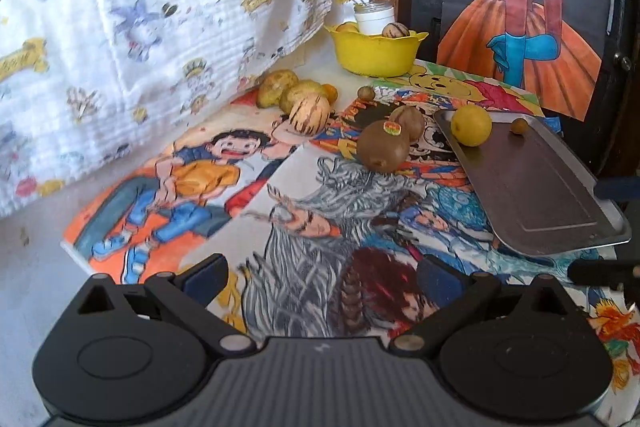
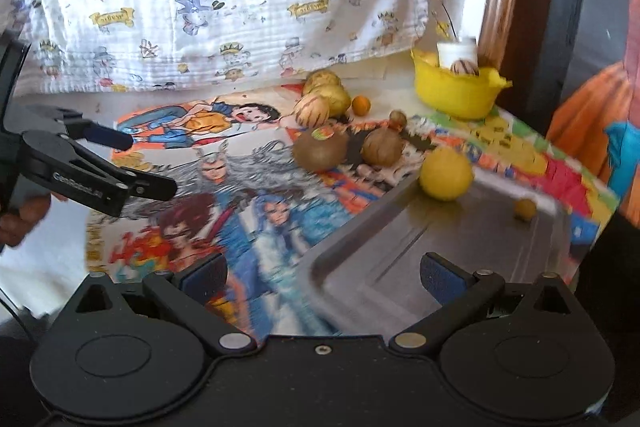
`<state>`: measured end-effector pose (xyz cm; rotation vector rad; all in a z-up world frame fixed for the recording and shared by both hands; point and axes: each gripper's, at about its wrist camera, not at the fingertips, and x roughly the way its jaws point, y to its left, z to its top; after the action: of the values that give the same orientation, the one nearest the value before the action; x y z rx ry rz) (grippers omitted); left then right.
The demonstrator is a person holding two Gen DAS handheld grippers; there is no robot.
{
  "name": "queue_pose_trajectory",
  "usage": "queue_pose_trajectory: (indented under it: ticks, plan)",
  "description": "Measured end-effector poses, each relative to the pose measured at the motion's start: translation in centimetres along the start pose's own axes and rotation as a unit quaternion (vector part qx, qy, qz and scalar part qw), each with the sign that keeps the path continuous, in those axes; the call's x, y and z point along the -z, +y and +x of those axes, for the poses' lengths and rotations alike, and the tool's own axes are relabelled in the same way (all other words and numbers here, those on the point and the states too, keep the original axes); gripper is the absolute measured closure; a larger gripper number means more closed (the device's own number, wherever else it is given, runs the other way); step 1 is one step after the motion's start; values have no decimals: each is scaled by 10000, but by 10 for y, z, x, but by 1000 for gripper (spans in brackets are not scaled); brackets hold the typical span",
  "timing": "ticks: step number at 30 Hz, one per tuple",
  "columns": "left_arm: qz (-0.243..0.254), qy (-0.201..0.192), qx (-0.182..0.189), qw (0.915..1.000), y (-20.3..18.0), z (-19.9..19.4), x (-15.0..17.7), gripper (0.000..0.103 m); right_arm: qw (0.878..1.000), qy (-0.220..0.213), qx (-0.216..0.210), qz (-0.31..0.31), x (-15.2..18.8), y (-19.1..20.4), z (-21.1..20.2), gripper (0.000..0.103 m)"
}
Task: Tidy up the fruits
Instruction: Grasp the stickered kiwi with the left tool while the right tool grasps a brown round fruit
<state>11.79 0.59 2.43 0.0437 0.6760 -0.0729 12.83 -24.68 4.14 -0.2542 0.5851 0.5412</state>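
Both tools spread, empty: left tool point(image 1: 320, 279), right tool point(image 2: 322, 277). Stickered kiwi point(image 1: 383, 146) light, soft-skinned, likely rolls; pinch gently across its middle.

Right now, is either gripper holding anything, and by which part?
Nothing is held. The left gripper and right gripper are both open and empty, with all the fruit lying apart from them.

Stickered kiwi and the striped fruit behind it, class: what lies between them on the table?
No object: between the stickered kiwi and the striped fruit only the colourful drawings covering the table show, clearest in the left wrist view.
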Motion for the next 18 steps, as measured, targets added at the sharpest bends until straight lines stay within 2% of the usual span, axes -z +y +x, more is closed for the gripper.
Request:
queue_pose_trajectory:
  ticks: [5, 9, 15, 18]
  plan:
    - [218, -131, 53, 9997, -4, 15, -17, 0, 9982, -76, -70, -587, -21, -31, 15, 1]
    - [496, -348, 205, 9979, -11, 31, -33, 0, 9918, -66, -253, -1252, -46, -56, 35, 1]
    - [1044, -588, 412, 9919, -23, 62, -54, 0, 9837, 144, -442, -1736, -78, -84, 86, 1]
    - [1260, -645, 555, 9884, -28, 77, -60, 0, 9800, 323, -393, -1923, -85, -91, 116, 6]
